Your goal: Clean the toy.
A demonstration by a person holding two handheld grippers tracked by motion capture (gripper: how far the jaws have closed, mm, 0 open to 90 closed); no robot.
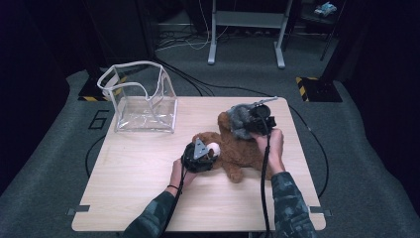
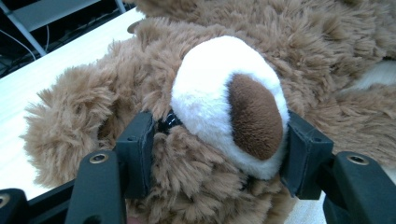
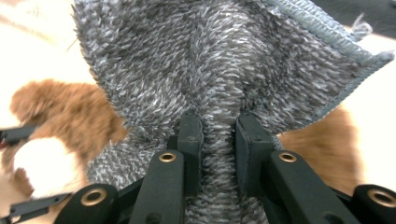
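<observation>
A brown teddy bear (image 1: 240, 151) lies in the middle of the wooden table (image 1: 143, 173). My left gripper (image 1: 210, 151) is at the bear's head. In the left gripper view it (image 2: 218, 135) is shut on the head, with the pads pressing on both sides of the white muzzle (image 2: 210, 79) and its brown nose. A grey fuzzy cloth (image 1: 236, 119) hangs bunched just above the bear's far side. My right gripper (image 1: 246, 122) holds it there. In the right gripper view the jaws (image 3: 218, 130) pinch a fold of the cloth (image 3: 210, 56), with the bear (image 3: 70, 109) blurred behind it.
A clear plastic bag (image 1: 143, 101) with white trim stands open at the table's back left corner. Cables and a grey stand's legs (image 1: 246, 37) lie on the floor beyond the table. A person's sleeved forearms come in from the near edge.
</observation>
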